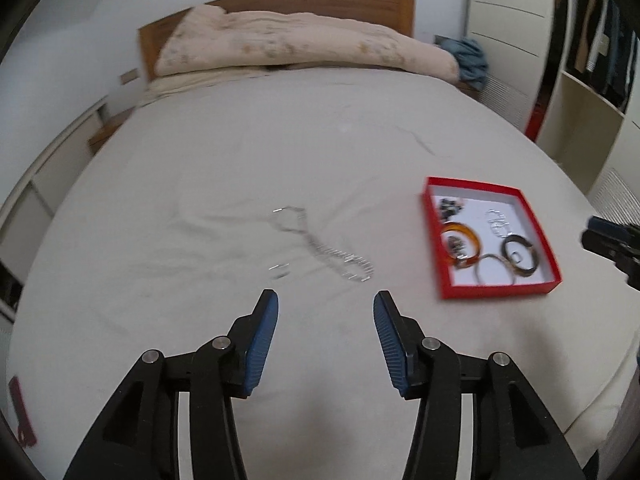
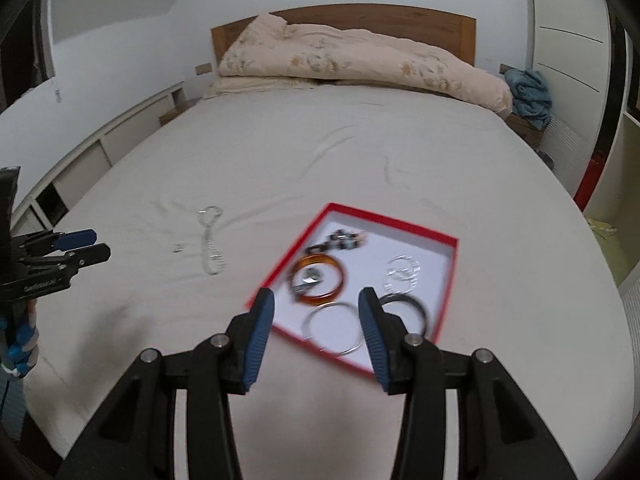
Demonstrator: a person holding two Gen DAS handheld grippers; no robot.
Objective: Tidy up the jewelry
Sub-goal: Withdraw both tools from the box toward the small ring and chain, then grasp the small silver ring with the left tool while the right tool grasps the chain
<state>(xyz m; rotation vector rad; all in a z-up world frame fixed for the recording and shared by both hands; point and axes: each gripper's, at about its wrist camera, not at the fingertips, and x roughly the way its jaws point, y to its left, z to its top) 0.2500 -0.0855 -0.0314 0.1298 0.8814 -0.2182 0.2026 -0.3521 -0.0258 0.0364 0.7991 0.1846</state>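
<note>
A silver chain necklace [image 1: 320, 248] [image 2: 210, 248] lies stretched on the pale bed sheet, with small silver pieces [image 1: 280, 270] [image 2: 177, 248] beside it. My left gripper [image 1: 326, 300] [image 2: 100, 245] hovers just short of the chain, open and empty. To the right sits a shallow red box [image 1: 500, 292] [image 2: 392, 226] holding an orange bangle [image 1: 460, 227] [image 2: 320, 301], a dark bangle [image 1: 505, 248] [image 2: 400, 300], a silver bangle [image 2: 306, 322], a clear bracelet [image 1: 498, 222] [image 2: 390, 270] and small dark beaded pieces. My right gripper [image 2: 317, 296] [image 1: 588, 232] hangs open above the box's near edge, holding nothing.
A folded cream quilt [image 2: 360, 64] lies against the wooden headboard [image 2: 440, 20]. A blue cloth [image 2: 528, 92] sits on the nightstand at right. Low white shelving [image 2: 80, 160] runs along the left side of the bed, and wardrobe shelves [image 1: 592, 80] stand at right.
</note>
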